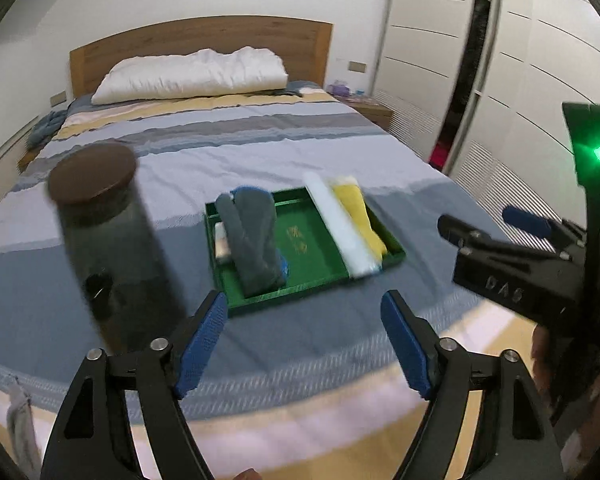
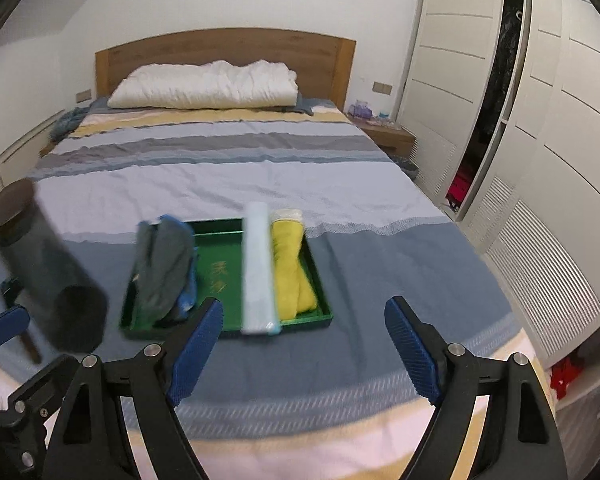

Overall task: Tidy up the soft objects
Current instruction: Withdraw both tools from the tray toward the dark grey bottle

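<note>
Both tools are hanging over the near edge of the bed (image 1: 260, 152), low in each frame, and both are released with nothing between their blue pads: the left tool (image 1: 304, 344) is spread wide at the bottom centre of its own view, and the right tool (image 2: 304, 346) is equally wide in its view, probably because neither has chosen a piece to take. The green tray (image 1: 300, 284) is sitting flat on the striped bedcover at the middle of both frames, apparently serving as the place where the soft things are being gathered. Inside it, along its left side, grey socks (image 1: 252, 240) are lying over something blue and a small pale item that is too blurred to name; along its right side a yellow cloth (image 1: 360, 216) is lying lengthwise, and a pale rolled cloth (image 1: 340, 224) is resting beside it, its near end poking over the front rim. The tray's middle is showing bare green with gold lettering. A dark jar (image 1: 100, 232) with a brown lid is standing on the cover at the left of the frame, apart from the tray; its contents cannot be made out.
</note>
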### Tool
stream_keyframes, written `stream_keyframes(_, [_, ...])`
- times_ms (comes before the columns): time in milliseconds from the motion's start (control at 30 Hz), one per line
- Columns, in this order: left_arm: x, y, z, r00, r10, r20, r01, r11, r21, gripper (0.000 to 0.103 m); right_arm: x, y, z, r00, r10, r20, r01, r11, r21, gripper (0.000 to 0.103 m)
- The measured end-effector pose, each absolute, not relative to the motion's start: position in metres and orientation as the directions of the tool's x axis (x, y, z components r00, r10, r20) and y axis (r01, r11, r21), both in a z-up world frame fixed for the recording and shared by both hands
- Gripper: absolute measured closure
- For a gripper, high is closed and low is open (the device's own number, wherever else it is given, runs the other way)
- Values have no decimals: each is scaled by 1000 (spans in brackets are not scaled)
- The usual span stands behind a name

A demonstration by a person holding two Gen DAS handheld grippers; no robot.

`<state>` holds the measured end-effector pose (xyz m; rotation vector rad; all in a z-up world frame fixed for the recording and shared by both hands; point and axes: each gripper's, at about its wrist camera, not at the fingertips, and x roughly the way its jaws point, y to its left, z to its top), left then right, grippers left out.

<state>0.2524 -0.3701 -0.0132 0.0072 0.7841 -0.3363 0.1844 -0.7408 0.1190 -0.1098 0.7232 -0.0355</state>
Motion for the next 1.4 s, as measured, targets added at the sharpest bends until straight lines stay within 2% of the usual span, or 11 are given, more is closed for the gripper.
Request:
stream_keyframes(333, [173,-311,3,673,-305,-674,361,931,-60,20,64,-696,126,753,-5,-658,-55,996,-71,14])
stream_keyframes(600, [134,-267,14,693,-308,-651,373,927,-42,15,-8,-643,138,744,50,-667,-136,988,-77,14])
stream_keyframes(900, [107,-206,17,728,-279,-627,327,944,-40,11,-51,-589,149,730,110,-675,-213,974,-72,13])
stream_keyframes(1100, [95,-151,2,741,-229,-631,271,962,-31,8,-73,-555,151,724,142,-675,-249,966,-64,13])
stream_keyframes(1400, [82,-36,-66,692,-81,-717,105,994,-10,7,-88,-496,130,668,225,-710,-328,944,-10,11])
